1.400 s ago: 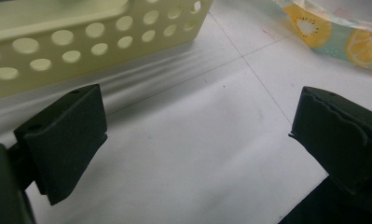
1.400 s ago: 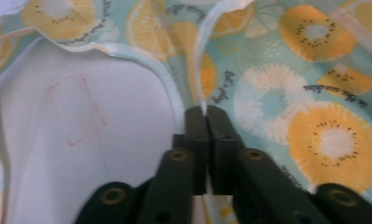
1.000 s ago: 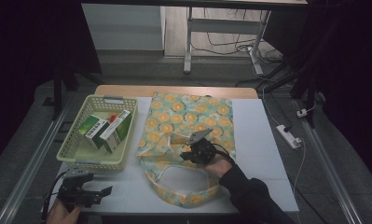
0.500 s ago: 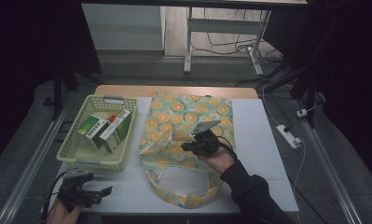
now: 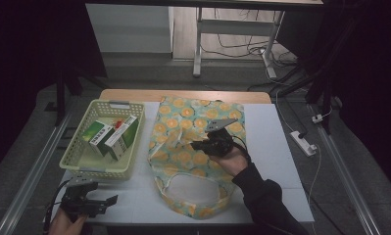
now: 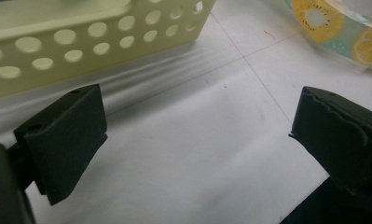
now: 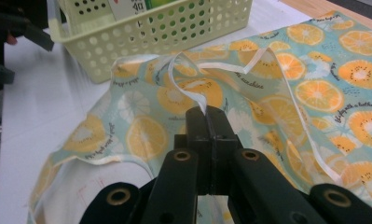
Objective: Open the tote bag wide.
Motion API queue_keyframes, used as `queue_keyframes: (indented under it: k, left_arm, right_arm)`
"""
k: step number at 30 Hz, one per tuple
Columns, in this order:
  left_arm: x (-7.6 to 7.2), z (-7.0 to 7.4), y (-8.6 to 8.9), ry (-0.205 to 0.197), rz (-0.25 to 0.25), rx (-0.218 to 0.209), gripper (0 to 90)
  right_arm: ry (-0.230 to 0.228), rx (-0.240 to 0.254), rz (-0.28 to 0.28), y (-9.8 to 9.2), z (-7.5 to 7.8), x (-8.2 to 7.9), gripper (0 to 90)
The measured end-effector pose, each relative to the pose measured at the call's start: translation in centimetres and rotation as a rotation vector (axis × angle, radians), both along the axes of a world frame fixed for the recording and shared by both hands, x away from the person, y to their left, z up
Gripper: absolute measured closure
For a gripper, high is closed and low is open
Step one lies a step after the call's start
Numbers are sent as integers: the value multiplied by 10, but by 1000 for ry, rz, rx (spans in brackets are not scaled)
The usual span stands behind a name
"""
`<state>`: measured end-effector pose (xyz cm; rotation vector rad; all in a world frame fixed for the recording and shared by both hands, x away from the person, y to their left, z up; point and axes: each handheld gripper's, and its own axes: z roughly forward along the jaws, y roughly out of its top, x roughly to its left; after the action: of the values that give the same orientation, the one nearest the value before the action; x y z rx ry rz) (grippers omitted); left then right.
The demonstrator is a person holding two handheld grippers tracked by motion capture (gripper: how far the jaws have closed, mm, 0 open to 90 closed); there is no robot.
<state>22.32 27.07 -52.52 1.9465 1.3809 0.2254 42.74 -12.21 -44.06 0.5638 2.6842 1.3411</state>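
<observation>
Where the fruit-print bag [image 5: 198, 147] lies flat at centre frame beside the basket [image 5: 73, 161], right tool [image 7: 207, 116] clamped on its thin white edge. Soft, light, likely slippery. Left tool [image 6: 197, 135] apart, lower left, above bare surface [image 6: 183, 154].

The high view is dim with black surroundings; both gripper views are brighter, near edges soft.

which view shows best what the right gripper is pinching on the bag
The right gripper view: the right gripper is shut on the bag's white rim. The high view shows it small over the bag; the left gripper view catches one bag corner.
</observation>
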Motion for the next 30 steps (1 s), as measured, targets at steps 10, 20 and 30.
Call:
queue_keyframes:
  k: [10,20,30]
  left_arm:
    - [0,0,1,0,3,-6,34]
    - [0,0,1,2,8,-16,34]
    - [0,0,2,3,9,-18,34]
  right_arm:
    - [21,15,-10,-1,11,5,900]
    - [16,27,-14,1,28,9,900]
    - [-9,51,-36,1,38,11,900]
